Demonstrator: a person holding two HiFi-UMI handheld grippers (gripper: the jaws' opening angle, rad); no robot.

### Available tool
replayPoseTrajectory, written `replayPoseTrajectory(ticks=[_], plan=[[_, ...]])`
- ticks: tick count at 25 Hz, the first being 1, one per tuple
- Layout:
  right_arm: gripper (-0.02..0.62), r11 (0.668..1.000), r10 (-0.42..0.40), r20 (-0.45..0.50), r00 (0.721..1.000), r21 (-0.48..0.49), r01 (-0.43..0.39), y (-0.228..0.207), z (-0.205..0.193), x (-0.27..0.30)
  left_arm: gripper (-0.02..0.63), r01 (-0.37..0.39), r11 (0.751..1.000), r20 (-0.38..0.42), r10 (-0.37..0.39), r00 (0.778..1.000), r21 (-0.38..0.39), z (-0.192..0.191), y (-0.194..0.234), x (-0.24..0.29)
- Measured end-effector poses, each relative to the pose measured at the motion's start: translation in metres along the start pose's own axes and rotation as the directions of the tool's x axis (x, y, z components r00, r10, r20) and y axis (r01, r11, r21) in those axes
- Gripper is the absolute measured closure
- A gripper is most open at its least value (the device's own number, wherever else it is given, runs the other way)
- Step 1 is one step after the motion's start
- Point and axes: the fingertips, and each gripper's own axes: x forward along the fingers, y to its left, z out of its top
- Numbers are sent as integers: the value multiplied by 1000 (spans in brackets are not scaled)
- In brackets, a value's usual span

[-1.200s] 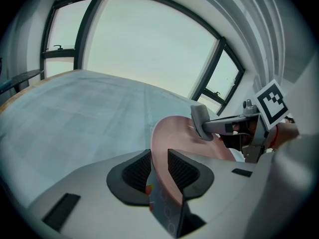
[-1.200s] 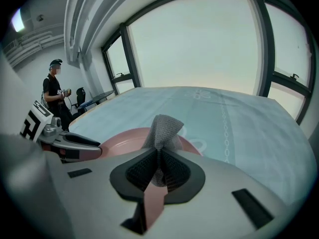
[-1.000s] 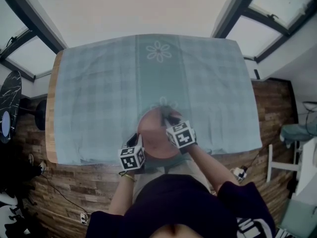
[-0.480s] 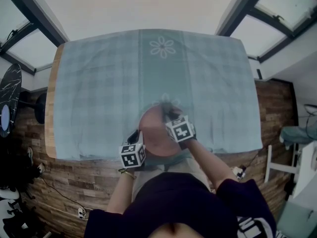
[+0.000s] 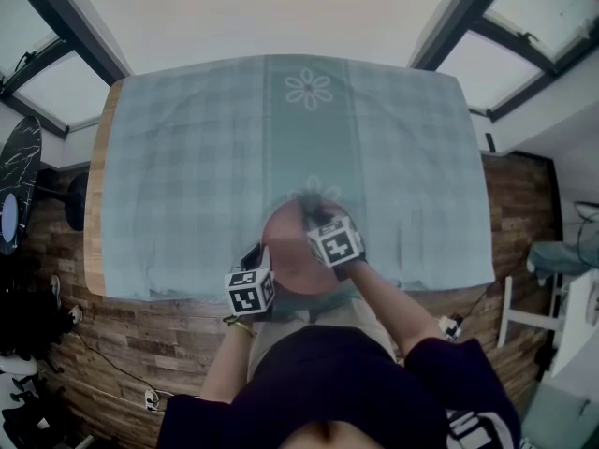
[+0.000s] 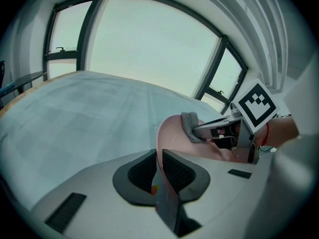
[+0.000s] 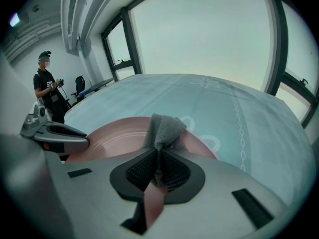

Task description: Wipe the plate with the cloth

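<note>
Wipe looks underway, not done: left gripper (image 6: 158, 169) jaws, just closed in, clamp the rim of the round pink plate (image 5: 286, 243) at the near edge of the blue-checked worktop (image 5: 187, 157); right gripper (image 7: 158, 171) jaws pinch the grey woven cloth (image 7: 163, 126) against that plate.

No word, number or brand can be read anywhere. The only signs are coded black-and-white square patterns, which spell nothing out. One is on the left marker cube (image 5: 249, 294), carried by the left claw (image 6: 158, 169). Another is on the right marker cube (image 5: 335, 241), carried by the right claw (image 7: 158, 170), just to its right and a little farther off. At the near right, white print on the person's dark top (image 5: 465, 427) is blurred and cut off by the picture's edge, so it cannot be read.
</note>
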Motion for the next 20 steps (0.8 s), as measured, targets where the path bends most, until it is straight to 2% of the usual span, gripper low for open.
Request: replayPoseTrajectory(ticks=[20], plan=[[563, 987, 134, -4, 991, -88, -134, 64, 6, 9, 557, 12, 1000, -8, -12, 1000, -12, -1, 0, 2]])
